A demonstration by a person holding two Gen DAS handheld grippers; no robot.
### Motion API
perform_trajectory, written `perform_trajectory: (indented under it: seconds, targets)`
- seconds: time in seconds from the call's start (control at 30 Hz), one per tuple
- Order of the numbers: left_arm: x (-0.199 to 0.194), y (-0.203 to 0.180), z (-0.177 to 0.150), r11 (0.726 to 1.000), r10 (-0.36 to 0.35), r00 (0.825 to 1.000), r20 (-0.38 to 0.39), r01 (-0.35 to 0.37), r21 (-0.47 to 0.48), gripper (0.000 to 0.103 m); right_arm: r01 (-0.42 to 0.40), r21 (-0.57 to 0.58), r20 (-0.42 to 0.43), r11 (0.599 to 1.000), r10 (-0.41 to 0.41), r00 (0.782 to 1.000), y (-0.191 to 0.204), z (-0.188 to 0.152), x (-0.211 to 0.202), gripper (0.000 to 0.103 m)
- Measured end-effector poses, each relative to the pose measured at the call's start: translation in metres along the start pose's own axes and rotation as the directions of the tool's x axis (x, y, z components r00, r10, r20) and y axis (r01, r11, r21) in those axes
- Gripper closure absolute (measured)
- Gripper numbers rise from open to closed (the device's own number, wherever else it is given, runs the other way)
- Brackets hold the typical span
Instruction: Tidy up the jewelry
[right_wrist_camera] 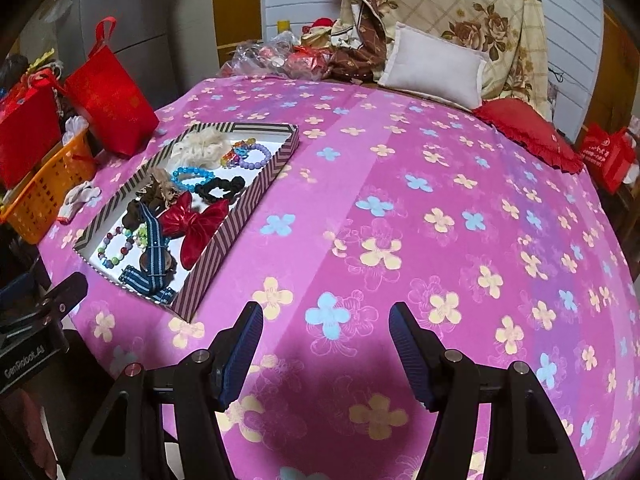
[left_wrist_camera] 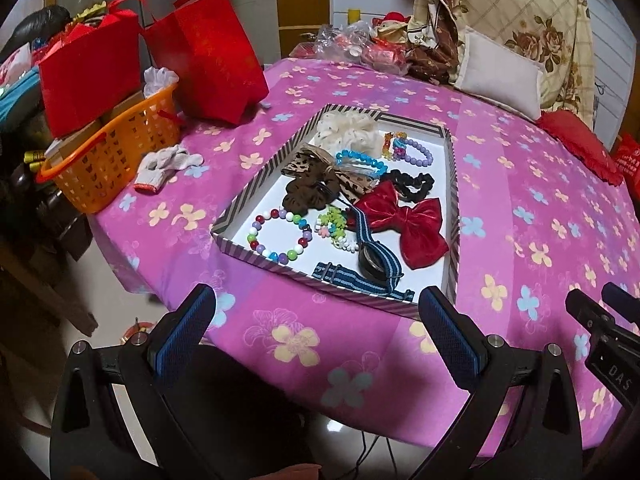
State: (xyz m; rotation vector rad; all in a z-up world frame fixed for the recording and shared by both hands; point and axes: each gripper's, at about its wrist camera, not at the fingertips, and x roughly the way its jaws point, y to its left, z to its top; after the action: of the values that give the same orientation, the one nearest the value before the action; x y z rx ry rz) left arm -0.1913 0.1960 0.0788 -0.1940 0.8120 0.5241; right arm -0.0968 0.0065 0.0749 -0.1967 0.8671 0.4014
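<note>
A striped shallow box point(left_wrist_camera: 256, 178) point(right_wrist_camera: 280, 160) lies on the pink flowered tablecloth point(left_wrist_camera: 340, 352) point(right_wrist_camera: 400, 208). It holds a red bow point(left_wrist_camera: 404, 224) point(right_wrist_camera: 196, 220), a watch on a blue striped strap point(left_wrist_camera: 370, 260) point(right_wrist_camera: 154, 252), a multicolour bead bracelet point(left_wrist_camera: 280, 236) point(right_wrist_camera: 116, 248), a blue bead bracelet point(left_wrist_camera: 360, 160), a purple bead bracelet point(left_wrist_camera: 416, 152) point(right_wrist_camera: 254, 156), a black scrunchie point(left_wrist_camera: 412, 184) point(right_wrist_camera: 218, 188), a brown scrunchie point(left_wrist_camera: 304, 196) and a white scrunchie point(left_wrist_camera: 348, 132) point(right_wrist_camera: 200, 144). My left gripper point(left_wrist_camera: 316, 304) is open and empty just before the box's near edge. My right gripper point(right_wrist_camera: 326, 320) is open and empty over bare cloth right of the box.
An orange basket point(left_wrist_camera: 108, 160) point(right_wrist_camera: 44, 196), red gift bags point(left_wrist_camera: 208, 48) point(right_wrist_camera: 112, 100) and a white glove point(left_wrist_camera: 164, 168) sit left of the box. A white cushion point(left_wrist_camera: 500, 76) point(right_wrist_camera: 432, 68), a red cushion point(left_wrist_camera: 576, 144) point(right_wrist_camera: 528, 132) and a floral quilt point(left_wrist_camera: 520, 8) lie at the back.
</note>
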Motion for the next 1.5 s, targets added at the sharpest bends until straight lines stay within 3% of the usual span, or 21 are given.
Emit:
perform_trajectory:
  seconds: [0.37,0.53,0.7,0.87,1.1,1.5]
  targets:
    - [-0.001,-0.001,0.002,1.0,0.008,1.0,-0.002,-0.008,-0.001,0.001,-0.008,0.006,-0.012,1.0,0.008,1.0,0.0,0.003,0.014,0.04]
    - [-0.006,-0.003,0.005,1.0,-0.011,0.999,-0.052,0.011,0.002,0.001,0.054,0.036,0.029,0.998,-0.055,0.998,-0.005,0.008,0.016,0.037]
    - [-0.019,-0.002,0.003,1.0,-0.023,1.0,-0.016,0.023,0.02,0.001,0.059,0.06,0.025,0.996,-0.06,0.998,-0.002,0.018,0.019,0.036]
    - [-0.007,0.005,0.007,0.998,-0.059,0.996,-0.069,0.058,-0.018,0.001,0.1,0.024,0.03,0.995,-0.1,0.995,0.009,0.016,0.021,0.036]
    - [-0.009,0.016,0.008,0.998,-0.065,0.997,-0.039,0.064,-0.019,0.001,0.128,0.007,-0.007,0.992,-0.128,0.992,0.018,0.022,0.033,0.036]
    - [0.01,0.039,0.005,0.994,-0.076,0.994,-0.084,0.069,-0.089,0.001,0.131,-0.069,-0.021,0.989,-0.132,0.991,0.046,0.023,0.043,0.036]
